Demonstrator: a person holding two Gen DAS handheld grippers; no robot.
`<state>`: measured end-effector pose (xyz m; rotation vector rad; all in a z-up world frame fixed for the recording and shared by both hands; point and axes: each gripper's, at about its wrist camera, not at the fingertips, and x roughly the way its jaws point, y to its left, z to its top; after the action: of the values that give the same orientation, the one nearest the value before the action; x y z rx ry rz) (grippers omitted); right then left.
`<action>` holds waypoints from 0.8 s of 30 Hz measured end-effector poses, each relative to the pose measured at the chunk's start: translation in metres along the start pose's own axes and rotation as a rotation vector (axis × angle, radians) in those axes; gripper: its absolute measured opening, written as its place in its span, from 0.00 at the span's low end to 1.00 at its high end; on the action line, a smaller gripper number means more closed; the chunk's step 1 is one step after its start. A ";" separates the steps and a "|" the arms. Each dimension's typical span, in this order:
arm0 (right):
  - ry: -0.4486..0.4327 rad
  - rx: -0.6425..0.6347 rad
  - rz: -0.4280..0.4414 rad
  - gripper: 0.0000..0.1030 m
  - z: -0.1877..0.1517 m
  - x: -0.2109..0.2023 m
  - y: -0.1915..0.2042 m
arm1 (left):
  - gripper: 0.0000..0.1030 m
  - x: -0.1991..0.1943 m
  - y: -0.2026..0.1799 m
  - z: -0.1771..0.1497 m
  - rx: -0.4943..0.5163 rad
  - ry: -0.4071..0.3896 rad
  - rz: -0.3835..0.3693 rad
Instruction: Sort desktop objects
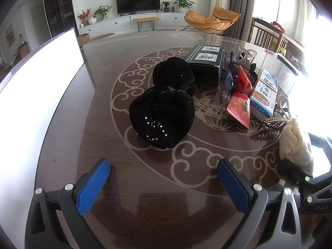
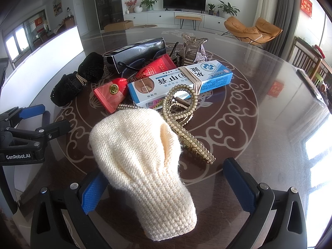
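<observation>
A black velvet bundle (image 1: 161, 116) studded with rhinestones lies mid-table, just ahead of my left gripper (image 1: 164, 166). That gripper is open, with only bare table between its blue pads. In the right wrist view a cream knitted piece (image 2: 143, 161) lies on the table between the wide-apart fingers of my right gripper (image 2: 166, 186), which is open. The knit reaches the left pad (image 2: 94, 193) and stays clear of the right one. The black bundle (image 2: 78, 83) and my left gripper (image 2: 27, 124) show at the left of that view. The cream knit (image 1: 294, 145) shows at the left wrist view's right edge.
Behind the knit are a pearl hair clip (image 2: 182, 112), a blue-white carton (image 2: 180, 81) bound with rubber bands, two red packets (image 2: 112, 95), a black box (image 2: 139, 51), glasses (image 2: 132, 68) and a rhinestone clip (image 2: 193, 49). A bright white panel (image 1: 41, 83) borders the table's left side.
</observation>
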<state>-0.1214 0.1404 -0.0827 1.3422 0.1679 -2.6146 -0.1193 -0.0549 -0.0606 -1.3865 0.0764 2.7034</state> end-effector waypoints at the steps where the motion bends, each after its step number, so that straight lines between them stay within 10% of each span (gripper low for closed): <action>1: 0.000 0.000 0.000 1.00 0.000 0.000 0.000 | 1.00 0.000 0.000 0.000 0.000 0.000 0.000; 24: 0.000 0.000 0.000 1.00 0.000 0.000 0.000 | 1.00 0.000 -0.001 0.000 0.000 0.000 0.000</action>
<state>-0.1216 0.1404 -0.0830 1.3414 0.1680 -2.6147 -0.1191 -0.0542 -0.0606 -1.3868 0.0765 2.7037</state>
